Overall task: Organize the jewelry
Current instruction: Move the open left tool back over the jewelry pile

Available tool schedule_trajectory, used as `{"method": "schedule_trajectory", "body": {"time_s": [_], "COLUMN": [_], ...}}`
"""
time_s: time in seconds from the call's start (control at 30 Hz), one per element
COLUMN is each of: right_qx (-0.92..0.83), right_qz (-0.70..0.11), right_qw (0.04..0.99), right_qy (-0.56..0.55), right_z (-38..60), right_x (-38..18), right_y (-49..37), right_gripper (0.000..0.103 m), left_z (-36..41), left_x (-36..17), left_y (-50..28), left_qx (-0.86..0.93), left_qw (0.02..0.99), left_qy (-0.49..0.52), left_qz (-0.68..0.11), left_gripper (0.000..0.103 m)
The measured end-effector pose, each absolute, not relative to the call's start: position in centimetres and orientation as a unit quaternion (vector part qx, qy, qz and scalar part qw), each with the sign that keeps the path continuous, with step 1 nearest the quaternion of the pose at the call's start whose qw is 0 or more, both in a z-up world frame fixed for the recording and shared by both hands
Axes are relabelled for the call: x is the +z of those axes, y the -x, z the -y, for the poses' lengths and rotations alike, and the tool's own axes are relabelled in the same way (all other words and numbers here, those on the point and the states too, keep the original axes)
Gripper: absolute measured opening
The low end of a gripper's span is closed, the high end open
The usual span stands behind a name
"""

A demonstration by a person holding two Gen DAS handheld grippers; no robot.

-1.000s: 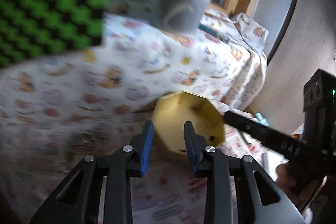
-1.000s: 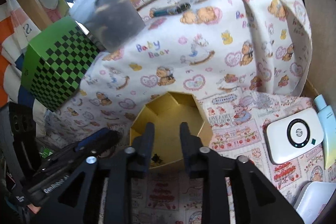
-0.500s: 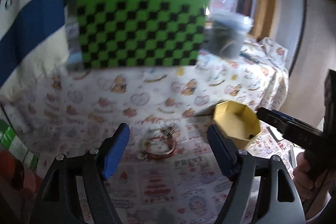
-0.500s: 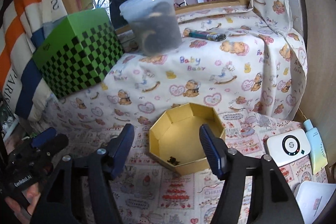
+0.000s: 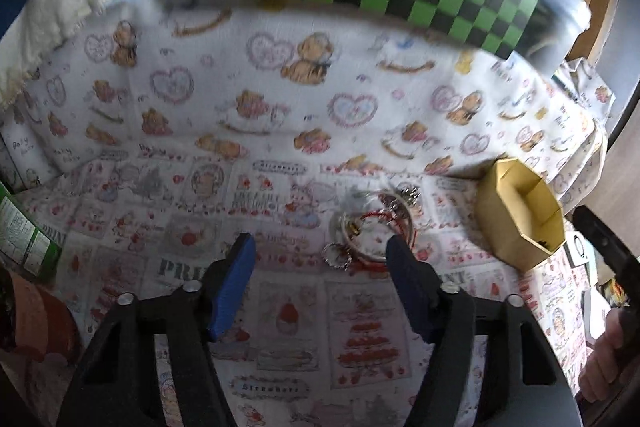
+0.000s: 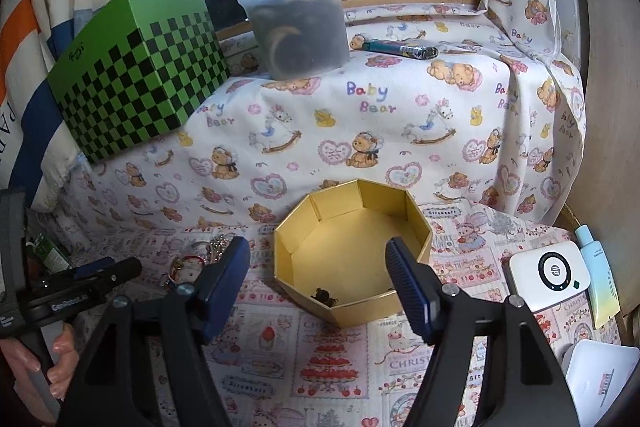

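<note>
Now both claws stood wide w/ nothing btwn the pads. Left claw (image 5: 320,259) was closing, hovering just short of the jewelry pile (image 5: 374,227): rings, a red cord bracelet and small charms, lying on the printed cloth (image 5: 280,327) of the worktop, nearer its right pad. Right claw (image 6: 318,261) was opening, poised over the near rim of the yellow octagonal box (image 6: 352,251), which sat just right of the pile w/ one small dark piece (image 6: 322,295) inside by its front wall. Green checkered box (image 6: 136,79) and a clear tub (image 6: 298,15) stood on the raised ledge behind; a white device (image 6: 546,273) lay right of the yellow box.
</note>
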State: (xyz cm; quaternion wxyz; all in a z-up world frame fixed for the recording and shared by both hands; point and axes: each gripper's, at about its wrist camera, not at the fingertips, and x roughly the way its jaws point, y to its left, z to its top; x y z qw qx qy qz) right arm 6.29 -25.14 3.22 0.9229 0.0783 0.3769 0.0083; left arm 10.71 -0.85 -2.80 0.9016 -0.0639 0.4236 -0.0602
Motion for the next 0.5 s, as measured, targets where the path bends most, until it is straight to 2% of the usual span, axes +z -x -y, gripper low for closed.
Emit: {"method": "schedule_trajectory", "body": {"time_s": [0.47, 0.5], "right_qx": [0.007, 0.006], "right_qz": [-0.383, -0.384], "right_qw": [0.921, 0.921], "right_qy": [-0.063, -0.064], "right_z": [24.8, 24.8], "right_x": [3.0, 3.0], "right_y": [-6.4, -6.4], "right_gripper": [0.068, 0.068], "left_z": [3.3, 3.3], "left_x": [-5.8, -5.9], "left_y": [-12.4, -12.5], "left_qx": [-0.069, -0.070], "left_qw": [0.885, 0.885], "left_qy": [0.005, 0.006], "left_qz": [-0.461, -0.461], "left_gripper": [0.047, 0.043]}}
